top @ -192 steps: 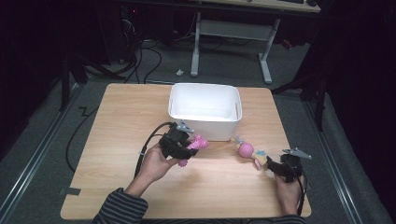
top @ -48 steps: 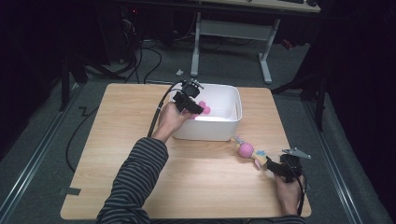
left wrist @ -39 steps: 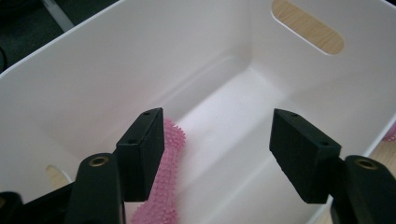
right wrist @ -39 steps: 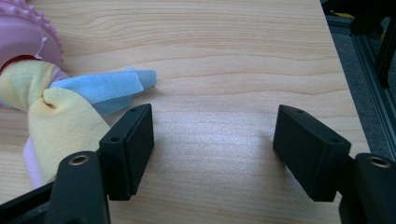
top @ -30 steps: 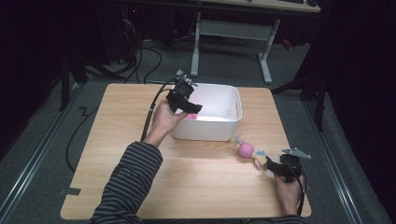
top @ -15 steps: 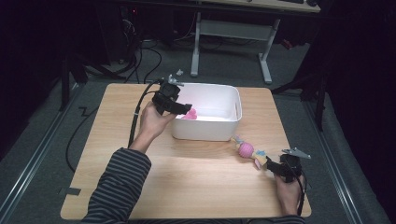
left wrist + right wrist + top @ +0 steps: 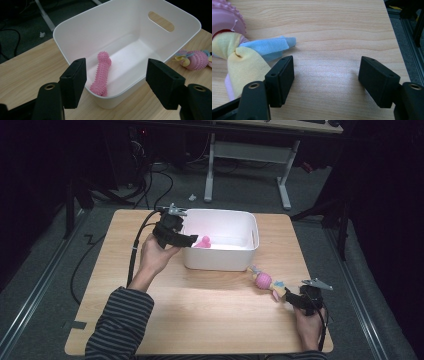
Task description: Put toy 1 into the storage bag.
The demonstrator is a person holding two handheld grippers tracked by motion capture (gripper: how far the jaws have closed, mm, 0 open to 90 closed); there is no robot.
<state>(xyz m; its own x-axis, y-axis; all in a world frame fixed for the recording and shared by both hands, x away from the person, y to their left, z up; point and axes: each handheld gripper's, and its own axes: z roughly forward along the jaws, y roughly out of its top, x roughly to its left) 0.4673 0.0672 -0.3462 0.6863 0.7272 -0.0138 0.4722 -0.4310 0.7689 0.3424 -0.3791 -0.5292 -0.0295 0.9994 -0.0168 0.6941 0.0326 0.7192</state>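
A pink spiky bone toy (image 7: 102,73) lies on the floor of the white bin (image 7: 120,22), near its left end (image 7: 202,241). My left gripper (image 7: 189,240) hovers at the left rim of the bin (image 7: 220,261). Its jaws have just been opening, and in the left gripper view the gripper (image 7: 116,86) is open with no pad touching the toy. A pink spiky ball toy (image 7: 263,280) with yellow and blue cloth strips (image 7: 247,60) rests on the table right of the bin. My right gripper (image 7: 292,299) sits low beside it, open (image 7: 327,80), with the strips by its left jaw.
The wooden table (image 7: 210,320) has free room in front of the bin. The table's right edge (image 7: 397,45) is close to my right gripper. Cables trail off the table's left side (image 7: 132,265). A desk frame (image 7: 245,155) stands on the floor behind.
My left gripper has drawn back leftward from over the bin to its left rim, leaving the pink bone toy inside. The right hand has stayed still.
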